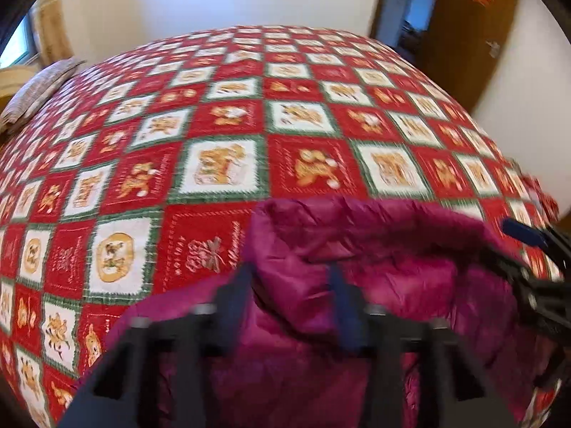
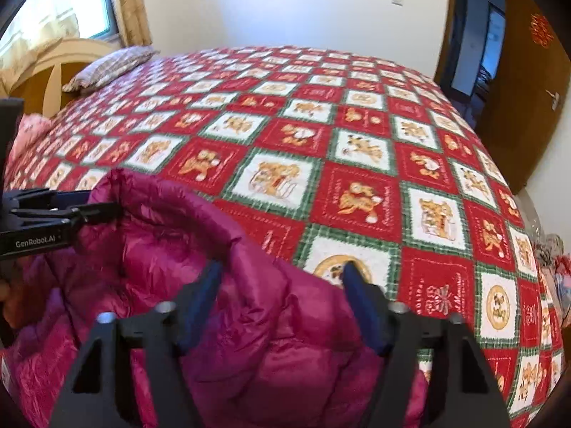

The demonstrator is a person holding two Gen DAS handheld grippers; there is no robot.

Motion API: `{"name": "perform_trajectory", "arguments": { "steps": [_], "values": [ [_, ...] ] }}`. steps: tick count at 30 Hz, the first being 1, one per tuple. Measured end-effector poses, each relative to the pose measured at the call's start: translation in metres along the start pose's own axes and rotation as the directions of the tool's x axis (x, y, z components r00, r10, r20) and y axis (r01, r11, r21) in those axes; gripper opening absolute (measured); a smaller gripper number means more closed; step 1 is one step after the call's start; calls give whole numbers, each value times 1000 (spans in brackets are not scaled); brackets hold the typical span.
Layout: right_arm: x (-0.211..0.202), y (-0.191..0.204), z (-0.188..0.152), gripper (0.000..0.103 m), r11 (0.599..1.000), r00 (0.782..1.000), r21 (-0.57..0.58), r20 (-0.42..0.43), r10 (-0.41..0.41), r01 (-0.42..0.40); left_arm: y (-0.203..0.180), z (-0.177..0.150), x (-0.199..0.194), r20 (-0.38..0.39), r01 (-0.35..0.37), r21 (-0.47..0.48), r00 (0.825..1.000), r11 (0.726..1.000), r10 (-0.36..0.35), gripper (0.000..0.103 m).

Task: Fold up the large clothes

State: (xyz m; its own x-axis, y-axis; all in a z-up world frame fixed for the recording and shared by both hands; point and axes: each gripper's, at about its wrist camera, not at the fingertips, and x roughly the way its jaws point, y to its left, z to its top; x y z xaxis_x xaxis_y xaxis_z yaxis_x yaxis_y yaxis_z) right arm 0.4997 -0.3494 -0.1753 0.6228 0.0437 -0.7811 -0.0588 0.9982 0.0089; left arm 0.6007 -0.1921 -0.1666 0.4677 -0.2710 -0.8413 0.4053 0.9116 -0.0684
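Magenta, quilted and puffy, the down jacket (image 2: 200, 285) lay at the near edge of the red patchwork bedspread (image 2: 357, 185). I judged the step to be the first grasp of its upper hem. My left gripper (image 1: 289, 278) was pinching a ridge of that hem. My right gripper (image 2: 282, 278) stood half spread, the hem's fold between its fingers (image 2: 360, 296), the far pad not yet pressing. The next move called for closing the right, then carrying the hem across the jacket.

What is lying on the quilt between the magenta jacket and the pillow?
Nothing: in the right wrist view only bare quilt stretches from the jacket to the pillow.
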Motion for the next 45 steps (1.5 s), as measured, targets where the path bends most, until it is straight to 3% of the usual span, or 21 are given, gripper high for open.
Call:
{"name": "perform_trajectory", "arguments": {
  "steps": [1,2,3,11,19,22,27,29,31,33,34,36,39,45],
  "values": [
    [0,3,-1,41,1000,1000,-20,-8,-12,12,0,-2,-1,2,-4,10,1000,1000,4,16],
    [-2,7,-3,23,999,1000,-42,-6,-30,29,1,-6,-5,16,3,18,1000,1000,-3,15],
    [-5,11,-5,16,997,999,-62,0,-41,41,2,-9,-8,25,8,21,1000,1000,-9,12],
    [-30,10,-22,11,994,997,-89,44,-56,60,6,-46,-48,131,6,93,991,996,-18,10],
    [-20,7,-54,9,991,996,-101,3,-92,91,11,-86,-30,99,-35,101,995,994,25,8],
    [-17,3,-59,9,991,995,-89,-1,-100,99,10,-89,-38,127,-28,89,992,996,16,9],
    [-16,4,-60,9,989,994,-101,9,-112,112,11,-81,-74,190,-12,35,982,999,6,20],
    [-15,5,-61,9,989,994,-100,12,-111,112,13,-77,-95,262,6,7,965,1000,-7,34],
    [-12,4,-63,9,990,994,-94,12,-109,109,17,-72,-107,332,0,-27,943,1000,9,80],
    [-11,3,-65,9,990,994,-90,16,-107,108,21,-65,-106,371,-43,-63,926,997,63,93],
    [-11,3,-65,9,990,994,-90,19,-107,108,22,-57,-97,356,-84,-75,928,994,105,93],
    [-13,3,-66,9,991,994,-86,25,-105,107,21,-47,-66,267,-158,-49,949,986,165,93],
    [-17,0,-66,9,992,995,-76,31,-99,101,18,-58,-25,142,-221,4,965,975,218,93],
    [-49,-9,-63,27,995,997,-59,35,-74,76,17,-73,-23,155,-230,25,962,973,223,93]
  ]
}}
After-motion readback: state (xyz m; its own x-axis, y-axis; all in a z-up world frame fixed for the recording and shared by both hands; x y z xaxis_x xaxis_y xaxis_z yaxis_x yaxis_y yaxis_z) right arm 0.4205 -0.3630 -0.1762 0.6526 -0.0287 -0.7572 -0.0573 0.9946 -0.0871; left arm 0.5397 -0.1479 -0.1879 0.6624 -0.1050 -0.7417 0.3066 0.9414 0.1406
